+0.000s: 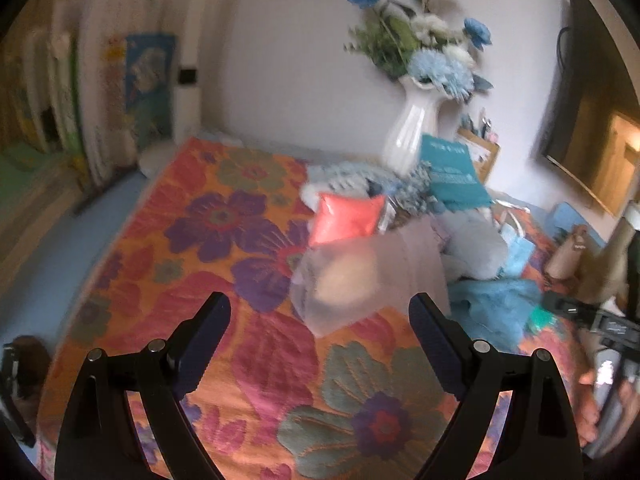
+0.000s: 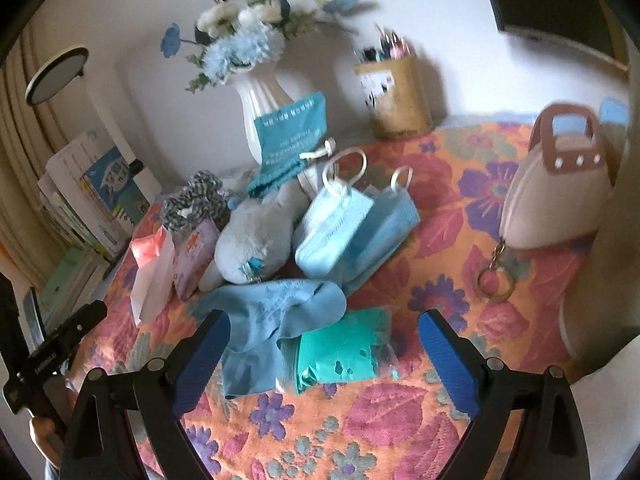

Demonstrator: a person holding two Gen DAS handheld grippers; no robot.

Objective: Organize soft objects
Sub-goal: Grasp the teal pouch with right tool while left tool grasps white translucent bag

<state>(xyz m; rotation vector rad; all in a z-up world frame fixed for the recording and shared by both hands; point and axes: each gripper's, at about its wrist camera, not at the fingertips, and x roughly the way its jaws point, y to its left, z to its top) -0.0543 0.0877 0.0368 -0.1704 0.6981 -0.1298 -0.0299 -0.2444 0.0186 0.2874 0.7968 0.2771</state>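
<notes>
Sorting has barely begun — the soft things lie heaped on the flowered cloth [image 2: 440, 208]. The right gripper [image 2: 324, 352] hovers wide and empty over the green packet [image 2: 340, 354]; the left gripper [image 1: 320, 344], wide too, faces a clear pouch [image 1: 360, 276]. Next — lower and close.

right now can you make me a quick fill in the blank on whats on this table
1. The white vase holds blue and white ____.
2. The pens stand in a ____ cup by the wall.
3. The fingers of the right gripper are ____, with nothing held.
4. The key ring hangs from the ____ by the right edge.

Missing words: flowers; brown; open; handbag
</notes>
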